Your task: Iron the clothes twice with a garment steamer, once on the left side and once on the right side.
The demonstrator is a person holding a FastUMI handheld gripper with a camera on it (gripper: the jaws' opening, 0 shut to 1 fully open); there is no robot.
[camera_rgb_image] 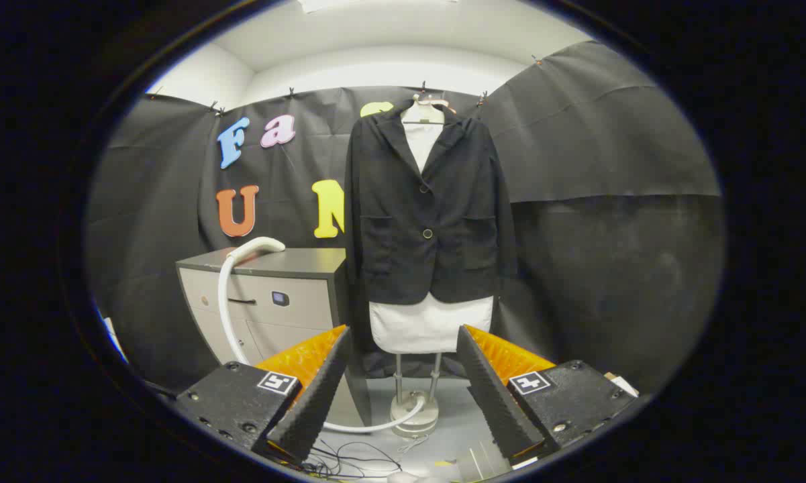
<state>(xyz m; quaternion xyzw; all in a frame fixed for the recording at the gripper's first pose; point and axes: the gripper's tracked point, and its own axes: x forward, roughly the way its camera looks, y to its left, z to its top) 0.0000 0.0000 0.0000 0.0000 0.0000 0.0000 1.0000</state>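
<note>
Gripper [403, 382] level, fingers apart, empty.

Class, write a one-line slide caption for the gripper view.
Open claw faces a black jacket hanging beyond it; steamer head rests on the cabinet.

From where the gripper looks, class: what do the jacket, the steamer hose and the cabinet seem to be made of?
Gripper: fingers open, holding nothing.
Jacket: dark woven cloth, matte, with soft folds.
Steamer hose: probably smooth white plastic or rubber; it bends in a curve.
Cabinet: likely laminated board or painted metal; flat, hard, pale panels under a dark top.
</note>
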